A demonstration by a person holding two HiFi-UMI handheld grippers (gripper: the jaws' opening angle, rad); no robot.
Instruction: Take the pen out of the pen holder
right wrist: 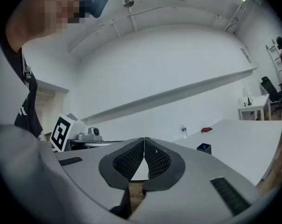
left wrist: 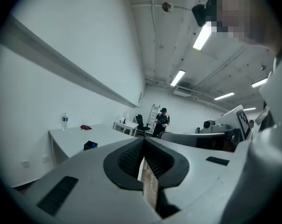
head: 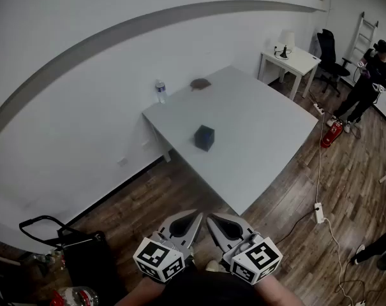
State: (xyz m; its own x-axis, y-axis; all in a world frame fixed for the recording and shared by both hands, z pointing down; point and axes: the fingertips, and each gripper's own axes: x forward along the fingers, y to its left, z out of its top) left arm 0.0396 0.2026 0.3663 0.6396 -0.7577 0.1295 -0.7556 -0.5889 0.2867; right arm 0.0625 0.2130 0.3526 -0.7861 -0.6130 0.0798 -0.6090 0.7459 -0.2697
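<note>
A small dark pen holder (head: 204, 138) stands near the middle of the long white table (head: 256, 145), far ahead of both grippers. In the right gripper view the pen holder (right wrist: 202, 149) shows a blue pen tip (right wrist: 204, 146) at its top. The left gripper view has the pen holder (left wrist: 90, 145) small at the left. My left gripper (head: 194, 218) and right gripper (head: 213, 221) sit side by side at the bottom of the head view, over the wooden floor and short of the table. Both are shut and empty: left gripper (left wrist: 143, 142), right gripper (right wrist: 144, 139).
A water bottle (head: 160, 91) and a reddish-brown cloth (head: 200, 84) lie at the table's far end. Beyond are a small white desk (head: 289, 61), an office chair (head: 328, 55) and a standing person (head: 370, 76). A red extinguisher (head: 331, 133), floor cables (head: 319, 212) and a black bag (head: 84, 255) are around.
</note>
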